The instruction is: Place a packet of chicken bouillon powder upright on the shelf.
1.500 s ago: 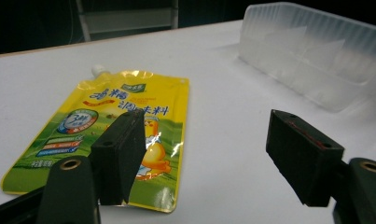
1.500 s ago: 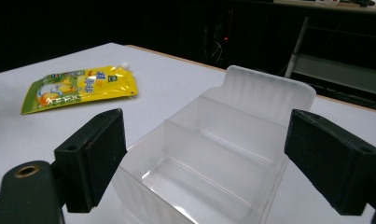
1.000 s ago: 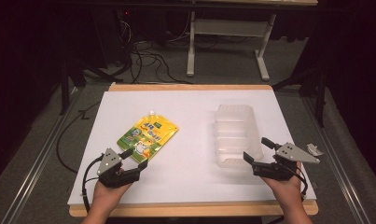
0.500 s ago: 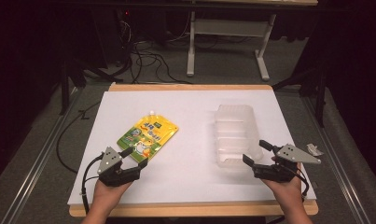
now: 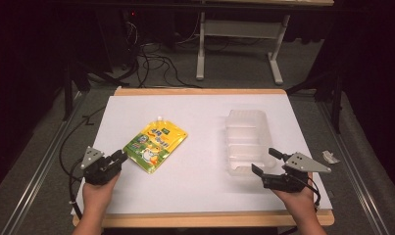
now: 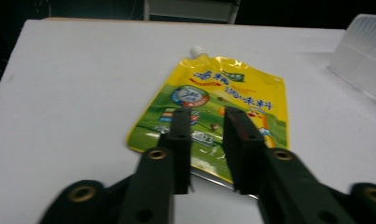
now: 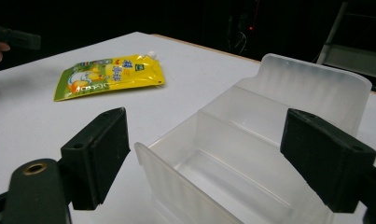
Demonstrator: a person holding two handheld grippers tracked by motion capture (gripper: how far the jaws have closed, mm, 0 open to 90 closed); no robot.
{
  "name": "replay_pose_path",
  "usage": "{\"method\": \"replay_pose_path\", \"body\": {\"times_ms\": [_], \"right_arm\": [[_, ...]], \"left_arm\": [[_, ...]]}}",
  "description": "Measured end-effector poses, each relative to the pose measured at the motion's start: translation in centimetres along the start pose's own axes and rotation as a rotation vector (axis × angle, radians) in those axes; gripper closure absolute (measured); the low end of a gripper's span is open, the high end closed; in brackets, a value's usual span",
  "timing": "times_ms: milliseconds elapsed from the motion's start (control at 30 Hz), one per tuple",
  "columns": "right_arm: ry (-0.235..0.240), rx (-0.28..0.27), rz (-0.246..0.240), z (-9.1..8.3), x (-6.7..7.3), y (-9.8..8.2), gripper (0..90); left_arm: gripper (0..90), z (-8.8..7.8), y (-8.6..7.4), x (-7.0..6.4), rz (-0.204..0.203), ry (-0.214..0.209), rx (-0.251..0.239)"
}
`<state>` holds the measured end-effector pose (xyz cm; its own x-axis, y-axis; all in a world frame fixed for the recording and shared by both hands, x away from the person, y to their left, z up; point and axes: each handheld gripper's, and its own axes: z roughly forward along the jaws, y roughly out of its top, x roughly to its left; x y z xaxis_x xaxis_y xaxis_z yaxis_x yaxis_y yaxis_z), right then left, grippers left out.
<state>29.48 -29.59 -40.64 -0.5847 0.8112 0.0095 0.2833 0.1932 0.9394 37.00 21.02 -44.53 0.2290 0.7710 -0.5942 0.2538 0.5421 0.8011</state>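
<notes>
left gripper (image 5: 120,157) beside yellow pouch (image 5: 156,142)

A dim lab or recording studio — white worktop (image 5: 200,196) on wood, loose cables (image 5: 151,63) across grey carpet, black surroundings, metal desk frame (image 5: 239,39) behind.

The high view looks forward and down from above the near edge of the white surface (image 5: 200,127), taking in all of it and the floor beyond. The left gripper view sits low and close behind the yellow pouch (image 6: 223,107), facing along it toward the far edge. The right gripper view sits low at the near end of the clear tray (image 7: 251,158), angled across it. All three share the pouch (image 5: 156,142) and tray (image 5: 246,142); the pouch (image 7: 108,74) lies far left of the tray in the right gripper view.
</notes>
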Motion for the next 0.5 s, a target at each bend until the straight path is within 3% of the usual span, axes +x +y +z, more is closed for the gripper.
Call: {"method": "replay_pose_path", "body": {"times_ms": [133,167,200,233,300,333,500], "right_arm": [[0.001,0.009,0.001,0.2,0.2,0.0,16.2],[0.0,0.012,-0.003,0.2,0.2,0.0,16.5],[0.0,0.014,-0.006,0.2,0.2,0.0,16.6],[0.001,0.014,-0.008,0.3,0.2,0.0,16.6],[0.005,0.011,-0.003,0.3,0.1,-0.1,17.0],[0.004,0.014,-0.005,0.3,0.0,-0.1,17.1],[0.01,0.025,0.002,0.5,0.0,-0.2,17.4]], "left_arm": [[79.5,1.1,0.3,0.9,-0.036,0.04,0.023],[68.8,2.5,0.3,1.6,-0.051,0.077,0.056],[67.3,3.2,0.2,1.7,-0.075,0.085,0.045],[65.8,3.5,0.3,2.3,-0.039,0.074,0.092],[57.8,3.5,1.0,4.0,0.129,0.04,0.303],[54.2,5.7,0.6,2.6,-0.11,0.072,0.105],[43.9,7.8,0.6,2.6,-0.111,0.06,0.139]]}}
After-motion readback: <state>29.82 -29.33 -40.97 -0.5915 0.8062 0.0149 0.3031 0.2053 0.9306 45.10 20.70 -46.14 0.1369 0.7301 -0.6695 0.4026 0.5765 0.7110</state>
